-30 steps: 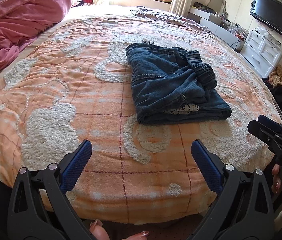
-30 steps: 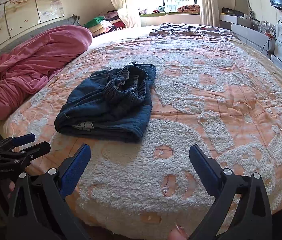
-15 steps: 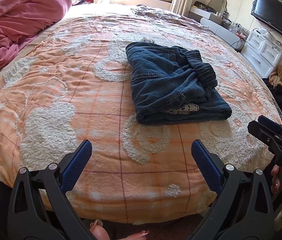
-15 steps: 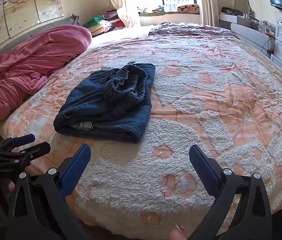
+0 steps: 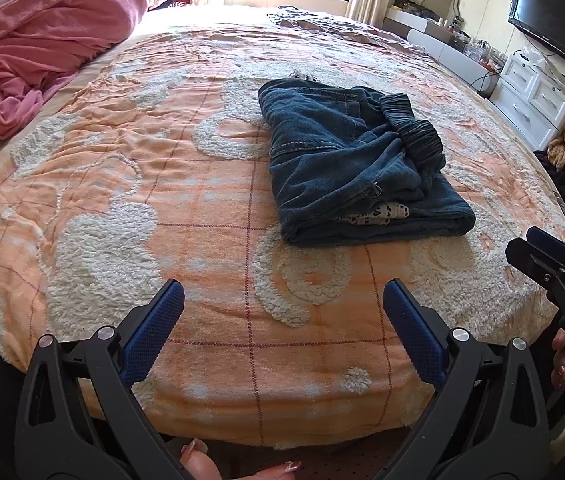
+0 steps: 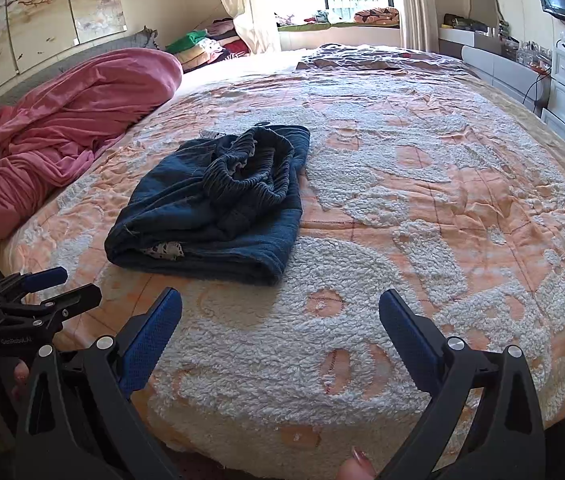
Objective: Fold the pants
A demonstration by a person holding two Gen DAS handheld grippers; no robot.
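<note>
Dark blue pants (image 5: 346,164) lie folded in a compact bundle on the orange and white bedspread (image 5: 162,184), elastic waistband on top; they also show in the right wrist view (image 6: 218,204). My left gripper (image 5: 282,320) is open and empty, held over the bed's near edge, well short of the pants. My right gripper (image 6: 280,328) is open and empty, also near the bed edge, to the right of the pants. Each gripper shows in the other's view: the right one (image 5: 554,264), the left one (image 6: 42,292).
A heaped pink blanket (image 5: 30,52) lies at the bed's left. White drawers (image 5: 534,96) and a wall TV (image 5: 550,24) stand to the right. Folded clothes (image 6: 206,46) are stacked by the window. A grey cloth (image 6: 378,58) lies at the bed's far end.
Both grippers have stayed open and almost still. The pants have not moved.
</note>
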